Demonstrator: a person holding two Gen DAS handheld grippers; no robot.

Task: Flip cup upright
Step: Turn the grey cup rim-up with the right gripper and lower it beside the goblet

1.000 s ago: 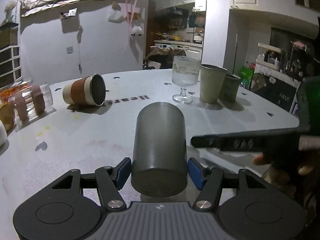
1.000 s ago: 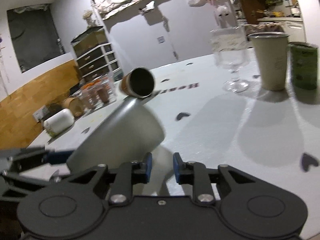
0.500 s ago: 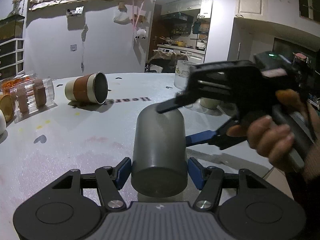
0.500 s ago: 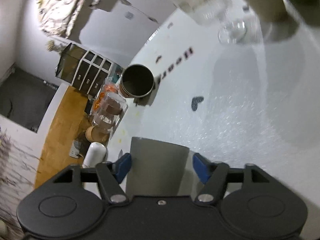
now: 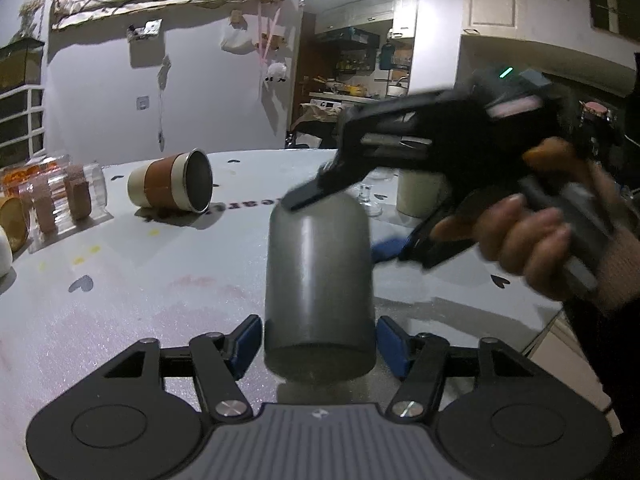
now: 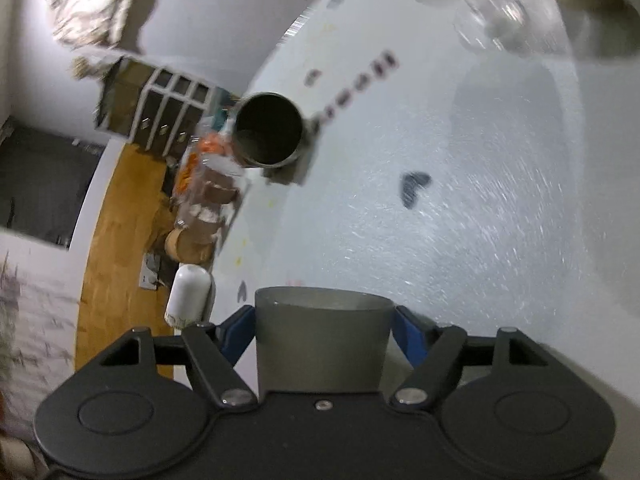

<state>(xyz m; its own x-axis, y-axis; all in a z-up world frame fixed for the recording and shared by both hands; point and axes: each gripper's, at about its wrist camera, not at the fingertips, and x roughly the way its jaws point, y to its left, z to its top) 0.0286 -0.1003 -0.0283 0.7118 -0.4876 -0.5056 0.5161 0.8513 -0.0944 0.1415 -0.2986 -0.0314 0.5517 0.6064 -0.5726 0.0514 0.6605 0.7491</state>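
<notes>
white table (image 5: 120,300) | grey cup (image 5: 320,280) on side | right wrist: open rim (image 6: 320,294)

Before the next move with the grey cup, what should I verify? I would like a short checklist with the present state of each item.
1. Pads of the left gripper press both sides of the grey cup near its base: ok.
2. The grey cup sits between the fingers of the right gripper: ok.
3. Firm clamp by the right gripper: cannot tell.
4. Cup upright: not ok; it lies along the left fingers, base toward that camera.
5. The brown cup, lying on its side, is well apart from the grey cup: ok.
6. Bare table near the cup for setting it down: ok.
</notes>
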